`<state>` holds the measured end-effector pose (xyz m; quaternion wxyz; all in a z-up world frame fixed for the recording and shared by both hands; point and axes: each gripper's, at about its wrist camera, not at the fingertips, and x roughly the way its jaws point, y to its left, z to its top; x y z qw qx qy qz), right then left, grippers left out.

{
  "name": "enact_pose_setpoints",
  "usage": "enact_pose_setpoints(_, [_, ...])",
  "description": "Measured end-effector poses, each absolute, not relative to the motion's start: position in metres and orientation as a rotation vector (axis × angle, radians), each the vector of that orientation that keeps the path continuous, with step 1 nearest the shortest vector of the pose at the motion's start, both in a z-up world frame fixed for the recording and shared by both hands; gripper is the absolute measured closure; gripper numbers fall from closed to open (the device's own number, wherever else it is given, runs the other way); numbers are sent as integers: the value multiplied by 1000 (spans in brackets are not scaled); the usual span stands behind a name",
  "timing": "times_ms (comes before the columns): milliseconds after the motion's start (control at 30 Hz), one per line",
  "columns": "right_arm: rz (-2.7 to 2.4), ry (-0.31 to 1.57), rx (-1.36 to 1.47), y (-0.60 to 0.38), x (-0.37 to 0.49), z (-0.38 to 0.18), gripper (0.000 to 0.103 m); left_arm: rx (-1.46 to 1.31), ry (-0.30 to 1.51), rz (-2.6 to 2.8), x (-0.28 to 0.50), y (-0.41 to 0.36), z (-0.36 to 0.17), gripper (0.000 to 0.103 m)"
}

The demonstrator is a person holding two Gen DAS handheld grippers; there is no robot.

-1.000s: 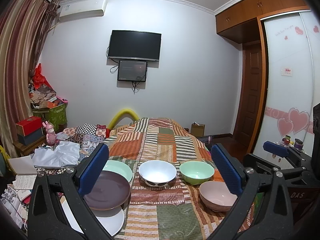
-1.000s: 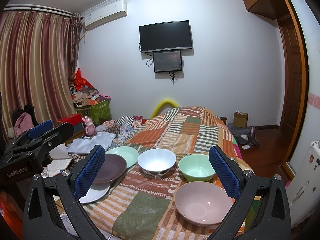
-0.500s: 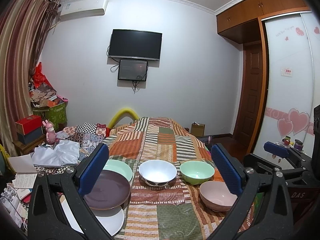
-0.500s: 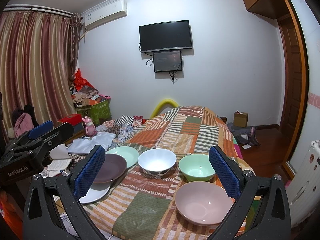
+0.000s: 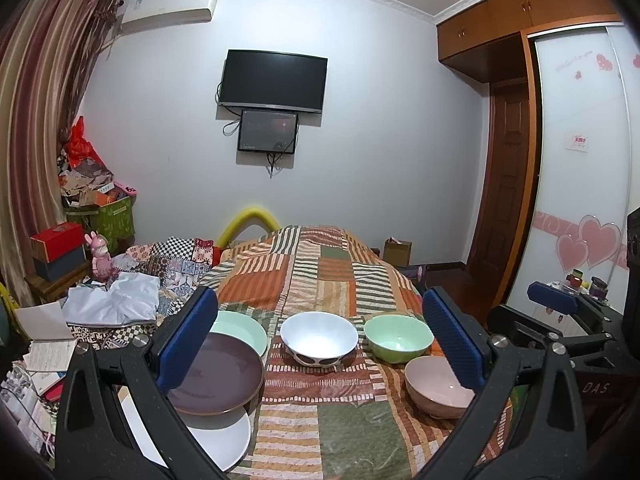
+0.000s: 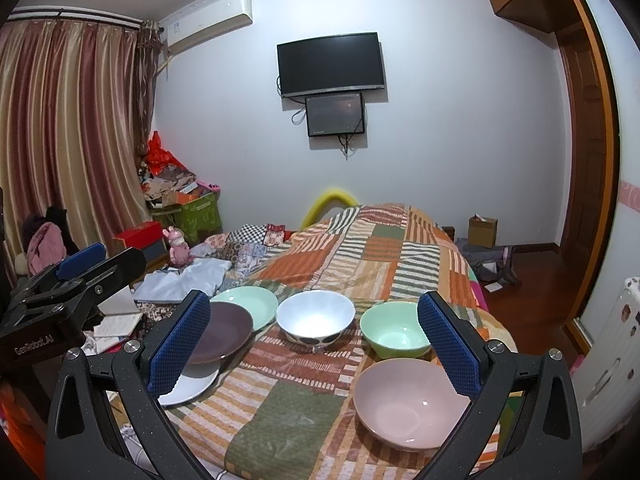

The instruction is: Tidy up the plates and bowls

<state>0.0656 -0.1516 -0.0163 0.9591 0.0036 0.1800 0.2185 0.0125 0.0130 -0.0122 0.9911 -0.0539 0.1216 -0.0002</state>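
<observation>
Barely started, by the look of it. Three plates sit at the near left corner of the bed with the patchwork striped quilt (image 6: 360,248): a flat white round plate (image 6: 192,388) at the very edge, a dark purple-brown plate (image 6: 224,332) lapping over it, and a pale mint-green plate (image 6: 252,300) just behind, its near rim tucked under the purple one. Loosely overlapped, not a squared stack.

Three bowls lie apart toward the near right corner: a white bowl with dark spots outside (image 6: 316,316) in the middle, a glossy mint-green bowl (image 6: 394,334) beside it, a pale pink bowl (image 6: 412,400) nearest the edge. None nested yet.

Left gripper (image 5: 320,340) and right gripper (image 6: 314,344) both hover above the near end of the bed, jaws spread wide, holding nothing, touching no dish.

Left to do, probably: squaring the plates into one pile and nesting all three bowls.
</observation>
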Motion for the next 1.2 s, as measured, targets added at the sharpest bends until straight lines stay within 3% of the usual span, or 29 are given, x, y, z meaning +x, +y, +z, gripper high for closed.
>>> enact_pose_setpoints(633, [553,543,-26,-89,111,-54,0,-142,409,105,50,91,-65,0])
enact_pose_setpoints(900, [592,632,-45,-57,140,-77,10,-172,527,186,79,146,-106,18])
enact_pose_setpoints(1033, [621,687,-59,-39,154,-92,25,-175,591,234,97,172,-124,22])
enact_pose_setpoints(1200, [638,756,-67,-22,173,-110,32,-210,683,239,119,202,-147,39])
